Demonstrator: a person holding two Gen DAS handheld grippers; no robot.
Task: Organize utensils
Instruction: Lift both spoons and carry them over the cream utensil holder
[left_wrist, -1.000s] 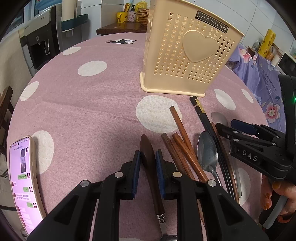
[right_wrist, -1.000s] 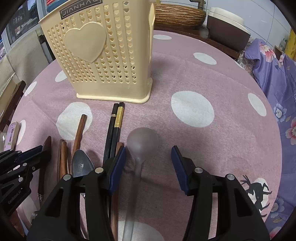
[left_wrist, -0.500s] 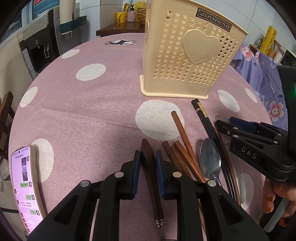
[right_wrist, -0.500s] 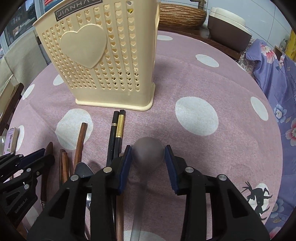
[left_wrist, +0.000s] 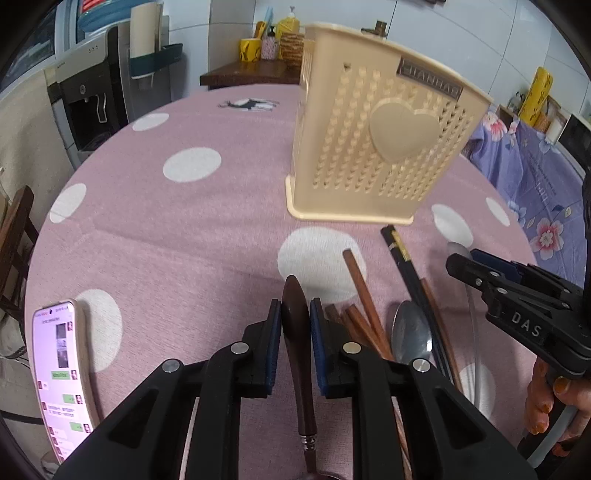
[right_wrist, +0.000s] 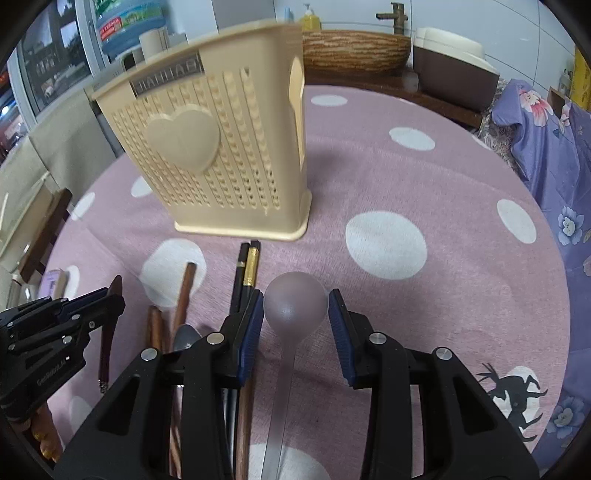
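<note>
My left gripper is shut on a dark brown wooden-handled utensil, held a little above the pink dotted tablecloth. My right gripper is shut on a translucent grey plastic spoon, its round bowl between the pads. A cream perforated utensil holder with a heart stands upright behind; it also shows in the right wrist view. Brown chopsticks, black chopsticks and a metal spoon lie on the cloth between the grippers.
A phone with a lit screen lies at the table's left edge. A water dispenser and a wooden side table stand beyond the table. A flowered purple cloth lies to the right.
The right gripper closed on the translucent spoon and lifted it. Both grippers rose, and the holder appears lower and closer in both views.
</note>
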